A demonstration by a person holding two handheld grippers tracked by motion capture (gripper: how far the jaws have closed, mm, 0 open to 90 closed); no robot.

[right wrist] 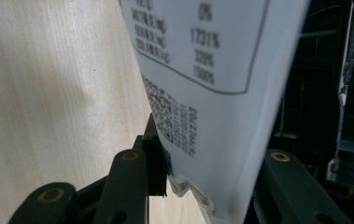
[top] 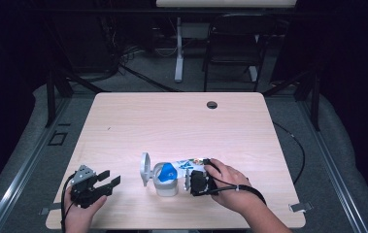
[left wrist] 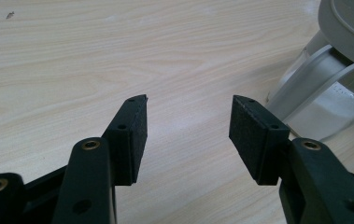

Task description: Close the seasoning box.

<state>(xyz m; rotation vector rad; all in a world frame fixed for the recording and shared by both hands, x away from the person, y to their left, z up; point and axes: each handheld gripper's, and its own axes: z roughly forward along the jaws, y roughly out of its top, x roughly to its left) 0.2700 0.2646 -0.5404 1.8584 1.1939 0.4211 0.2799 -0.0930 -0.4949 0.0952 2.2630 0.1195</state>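
Observation:
A white tub (top: 165, 185) with its round lid (top: 144, 168) flipped up stands near the table's front edge. A white pouch (top: 187, 165) with a blue patch (top: 168, 171) leans over the tub's mouth. My right gripper (top: 194, 182) sits just right of the tub, shut on the pouch's crimped end. In the right gripper view the pouch (right wrist: 202, 70) shows a printed label and a code, pinched between the black jaws of the right gripper (right wrist: 202, 156). My left gripper (top: 108, 180) rests at the front left, open and empty; the left gripper view has the left gripper (left wrist: 188, 100) pointing toward the tub (left wrist: 315, 88).
The light wooden table (top: 181, 121) has a cable hole (top: 212, 104) at the back. A dark chair (top: 232, 43) and a white stand (top: 178, 48) are on the floor beyond it. Cables trail from both grippers over the front edge.

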